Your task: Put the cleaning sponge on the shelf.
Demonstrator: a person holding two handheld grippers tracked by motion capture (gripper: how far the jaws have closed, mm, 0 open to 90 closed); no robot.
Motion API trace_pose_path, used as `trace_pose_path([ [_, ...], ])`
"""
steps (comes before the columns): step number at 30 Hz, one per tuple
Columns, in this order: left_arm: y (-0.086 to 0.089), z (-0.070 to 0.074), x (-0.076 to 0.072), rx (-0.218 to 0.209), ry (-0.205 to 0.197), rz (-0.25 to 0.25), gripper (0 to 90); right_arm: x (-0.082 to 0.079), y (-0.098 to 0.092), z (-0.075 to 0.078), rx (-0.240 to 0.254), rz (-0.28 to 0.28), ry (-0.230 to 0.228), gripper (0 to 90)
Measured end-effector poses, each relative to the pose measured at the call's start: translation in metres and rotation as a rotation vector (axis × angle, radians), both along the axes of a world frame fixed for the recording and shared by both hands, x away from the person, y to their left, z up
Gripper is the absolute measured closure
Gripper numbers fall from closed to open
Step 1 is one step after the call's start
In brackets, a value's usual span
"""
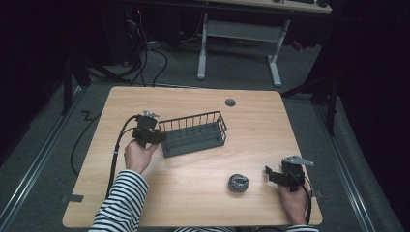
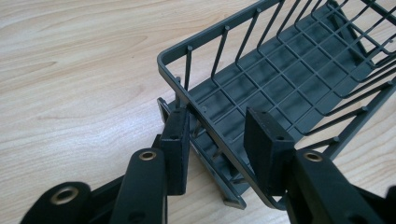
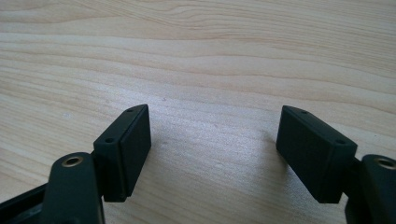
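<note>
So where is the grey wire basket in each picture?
High view: the wire basket sits left of the middle of the table, with the left gripper at its left end.
Left gripper view: the basket fills the upper right, its end wall between that gripper's jaws.
Right gripper view: no basket here, just bare tabletop past the right gripper.
Shared landmark: the pale wood-grain tabletop.

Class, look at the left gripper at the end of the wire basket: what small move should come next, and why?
Probably a gentle lift or pull of the wire basket. The left gripper has its jaws astride the basket's end wall, one pad outside, one inside, apparently clamped. The right gripper rests open over bare table, beside a metal scourer.
</note>
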State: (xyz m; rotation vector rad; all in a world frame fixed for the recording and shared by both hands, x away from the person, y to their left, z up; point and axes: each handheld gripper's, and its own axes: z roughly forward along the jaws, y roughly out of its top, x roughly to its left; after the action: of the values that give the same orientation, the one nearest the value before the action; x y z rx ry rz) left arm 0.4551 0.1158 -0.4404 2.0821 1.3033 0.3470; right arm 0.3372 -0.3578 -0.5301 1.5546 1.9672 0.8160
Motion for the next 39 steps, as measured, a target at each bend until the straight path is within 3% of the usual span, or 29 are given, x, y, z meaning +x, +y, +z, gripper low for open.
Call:
trace_pose_path([
  [20, 0.002, -0.001, -0.030, -0.020, 0.000, -0.020, 61.1, 0.000, 0.000, 0.000, 0.000, 0.001, -0.001, 26.5],
  [25, 0.001, 0.000, -0.037, -0.001, -0.008, -0.025, 60.8, 0.000, 0.000, 0.000, -0.001, 0.002, -0.001, 26.5],
  [39, 0.001, -0.002, -0.054, -0.046, -0.005, -0.018, 60.1, 0.000, 0.000, 0.000, 0.000, 0.000, 0.000, 26.5],
])
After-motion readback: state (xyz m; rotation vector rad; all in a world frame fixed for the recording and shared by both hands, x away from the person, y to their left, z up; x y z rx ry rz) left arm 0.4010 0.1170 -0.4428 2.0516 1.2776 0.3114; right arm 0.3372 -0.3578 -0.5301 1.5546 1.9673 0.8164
